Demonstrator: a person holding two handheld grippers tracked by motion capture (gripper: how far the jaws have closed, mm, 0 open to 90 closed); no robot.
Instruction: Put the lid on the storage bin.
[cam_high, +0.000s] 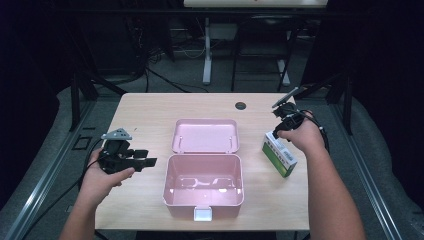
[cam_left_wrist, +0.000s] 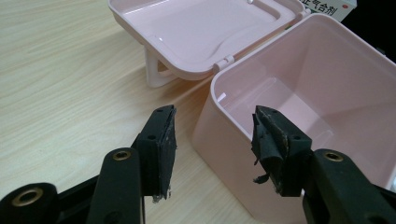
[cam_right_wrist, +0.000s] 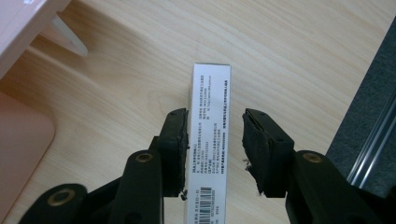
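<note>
- Table (cam_high: 150, 107): carries everything.
- Pink bin (cam_high: 203, 186): open and empty, lid (cam_high: 205, 135) folded back flat behind it; rigid plastic walls.
- Carton (cam_high: 280, 154): on the table right of the bin, standing on a long edge; likely light, thin card (crushable), so pinch the two broad faces mid-length.
- Right gripper (cam_right_wrist: 212, 140): fingers straddle the carton, one pad touching, the other apart.
- Left gripper (cam_left_wrist: 212, 144): fingers open, empty, at the bin's wall.

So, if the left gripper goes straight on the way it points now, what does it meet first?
Most likely the near side wall of the open pink plastic box, just ahead of the left gripper; depth is unclear.
</note>
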